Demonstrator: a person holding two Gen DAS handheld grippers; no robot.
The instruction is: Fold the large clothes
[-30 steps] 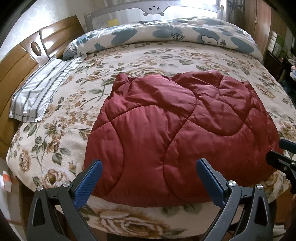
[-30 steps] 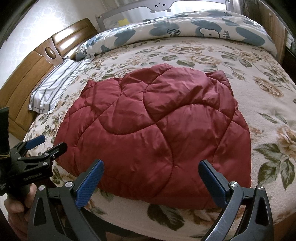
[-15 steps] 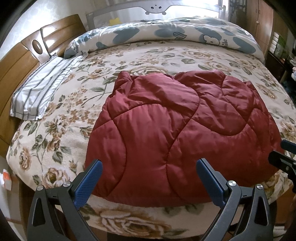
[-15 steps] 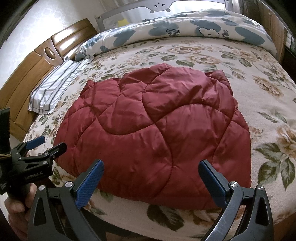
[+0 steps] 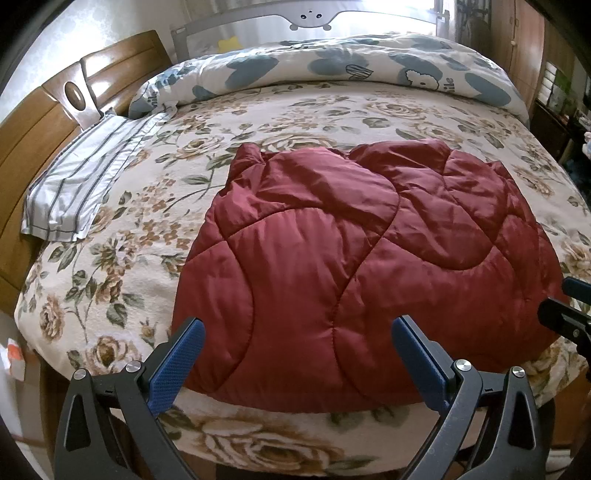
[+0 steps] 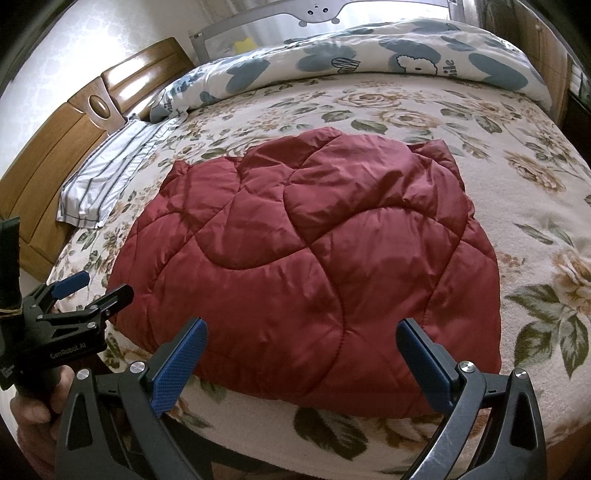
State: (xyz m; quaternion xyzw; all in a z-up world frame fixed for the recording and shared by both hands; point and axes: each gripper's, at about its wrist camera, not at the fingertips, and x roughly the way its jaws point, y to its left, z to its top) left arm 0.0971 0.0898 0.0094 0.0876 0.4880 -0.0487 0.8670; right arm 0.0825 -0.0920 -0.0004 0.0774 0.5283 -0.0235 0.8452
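Note:
A dark red quilted jacket [image 5: 351, 251] lies folded into a rounded bundle on the floral bedspread [image 5: 122, 288], close to the bed's near edge; the right wrist view shows the same jacket [image 6: 314, 258]. My left gripper [image 5: 297, 360] hovers open just before the jacket's near hem, nothing between its blue pads. My right gripper [image 6: 301, 360] also stands open in front of the hem, empty. In the right wrist view the left gripper [image 6: 92, 290] appears at the jacket's left corner, held by a hand [image 6: 33, 413].
A striped pillowcase [image 5: 85, 177] lies at the left by the wooden headboard [image 5: 33, 122]. A rolled blue-patterned duvet [image 5: 332, 70] runs along the far side. A grey bed rail [image 5: 314, 18] stands behind it, and wooden cabinets [image 5: 532, 48] at the right.
Both grippers have drawn back very slightly from the jacket; both stay open. The jacket has not moved.

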